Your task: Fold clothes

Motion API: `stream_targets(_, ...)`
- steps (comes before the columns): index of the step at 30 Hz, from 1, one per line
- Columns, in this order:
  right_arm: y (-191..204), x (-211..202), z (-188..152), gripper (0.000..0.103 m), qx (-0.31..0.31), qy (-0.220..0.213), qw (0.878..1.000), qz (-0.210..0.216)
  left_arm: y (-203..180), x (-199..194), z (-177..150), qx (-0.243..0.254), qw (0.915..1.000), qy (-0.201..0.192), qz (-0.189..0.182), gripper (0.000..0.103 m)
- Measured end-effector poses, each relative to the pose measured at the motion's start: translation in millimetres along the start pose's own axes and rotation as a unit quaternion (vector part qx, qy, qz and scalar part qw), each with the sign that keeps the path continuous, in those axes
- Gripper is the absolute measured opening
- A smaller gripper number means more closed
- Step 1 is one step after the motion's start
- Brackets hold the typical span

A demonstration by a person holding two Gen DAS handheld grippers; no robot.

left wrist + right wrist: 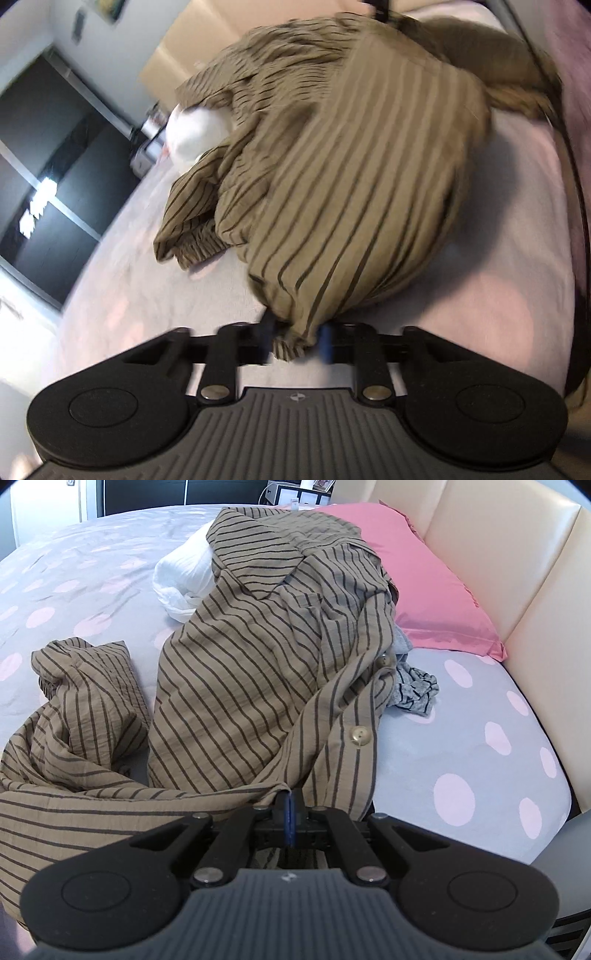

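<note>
left wrist view: left gripper (295,341) pinches a bunched corner of the striped shirt (354,184), which is piled on the spotty bed sheet (147,288) | right wrist view: right gripper (290,812) is squeezed tight on the striped shirt's (251,672) edge, near a pink pillow (417,583)

One striped shirt (258,657), one pillow (424,583).

Both wrist cameras look down along their fingers, close over the bed (461,738) — sharing the striped shirt (351,192) between them.
</note>
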State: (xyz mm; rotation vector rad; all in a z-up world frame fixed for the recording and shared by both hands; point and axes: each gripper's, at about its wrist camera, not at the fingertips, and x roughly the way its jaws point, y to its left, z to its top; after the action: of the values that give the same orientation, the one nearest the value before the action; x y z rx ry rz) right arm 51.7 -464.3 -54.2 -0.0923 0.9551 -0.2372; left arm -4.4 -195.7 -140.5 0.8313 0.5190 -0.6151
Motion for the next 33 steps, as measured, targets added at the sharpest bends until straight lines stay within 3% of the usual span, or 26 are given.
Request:
stream_targets(4, 1.9, -2.9, 2.1, 0.001, 0.002, -0.006, 1.0, 0.001, 25.5, -11.8, 4.1, -0.082, 0.9966, -0.006, 0.004, 0.006)
stream_targets(6, 4.2, -7.3, 4.4, 0.001, 0.004, -0.017, 1.0, 0.003, 44.3, -21.8, 2.9, -0.136, 0.9907, -0.012, 0.003, 0.005)
stream_targets(10, 14.0, -27.2, 13.1, 0.001, 0.003, -0.058, 0.998, 0.007, 84.3, -44.3, 0.4, -0.237, 0.9711, -0.023, 0.02, 0.004)
stream_targets(15, 34.3, -68.0, 30.5, 0.001, 0.004, -0.146, 0.989, 0.017, 134.0, -79.8, -4.5, -0.308, 0.9476, -0.046, 0.072, 0.003)
stream_targets(21, 61.9, -125.6, 50.3, 0.001, 0.01, -0.255, 0.965, 0.058, 199.5, -141.7, -9.5, -0.336, 0.9265, -0.083, 0.148, 0.002)
stream_targets(27, 82.4, -186.9, 83.3, 0.001, 0.005, -0.337, 0.936, 0.1, 265.6, -212.6, 6.2, -0.315, 0.9141, -0.142, 0.212, 0.002)
stream_targets(33, 101.9, -249.8, 120.8, 0.001, -0.032, -0.416, 0.903, 0.106, 320.8, -264.8, 32.2, -0.3, 0.8948, -0.192, 0.269, 0.002)
